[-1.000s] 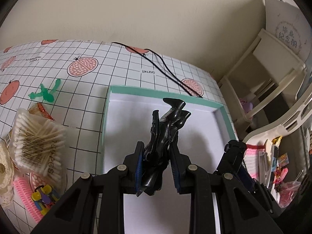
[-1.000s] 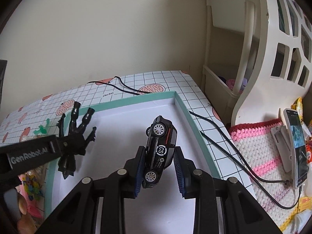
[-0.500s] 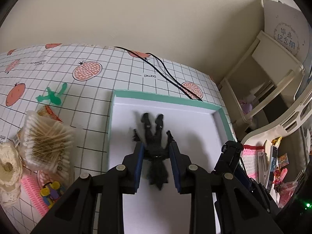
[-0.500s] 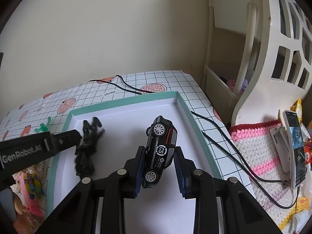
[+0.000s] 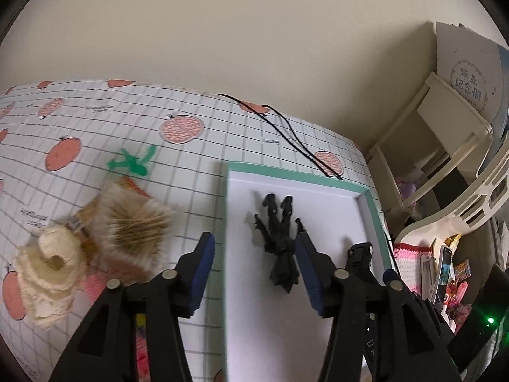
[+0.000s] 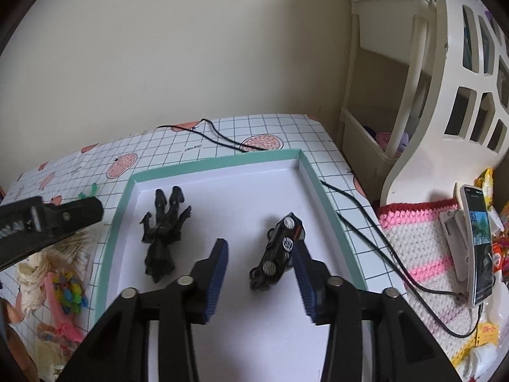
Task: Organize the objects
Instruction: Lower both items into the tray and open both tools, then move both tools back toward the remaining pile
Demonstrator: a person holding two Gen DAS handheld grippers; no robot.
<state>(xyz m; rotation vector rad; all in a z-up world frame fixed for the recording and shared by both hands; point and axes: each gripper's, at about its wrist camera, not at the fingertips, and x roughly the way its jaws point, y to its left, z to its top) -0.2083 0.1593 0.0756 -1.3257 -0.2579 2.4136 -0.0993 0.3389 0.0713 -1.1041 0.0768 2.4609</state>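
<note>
Toy car [image 6: 280, 251] and black figure [image 6: 163, 232] in tray [image 6: 219, 162]: light, stiff plastic, grip across body; both jaws spread, holding nothing.

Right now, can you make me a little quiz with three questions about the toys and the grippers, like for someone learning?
1. True or false: the toy car lies inside the teal-rimmed tray.
2. Which gripper is holding a toy: A) left gripper, B) right gripper, C) neither?
3. Fill in: the green toy figure lies ______ the tray, on the checked tablecloth.

Key: 1 true. 2 C, both are open, and the black figure and the car lie on the tray floor. 3 outside.
</note>
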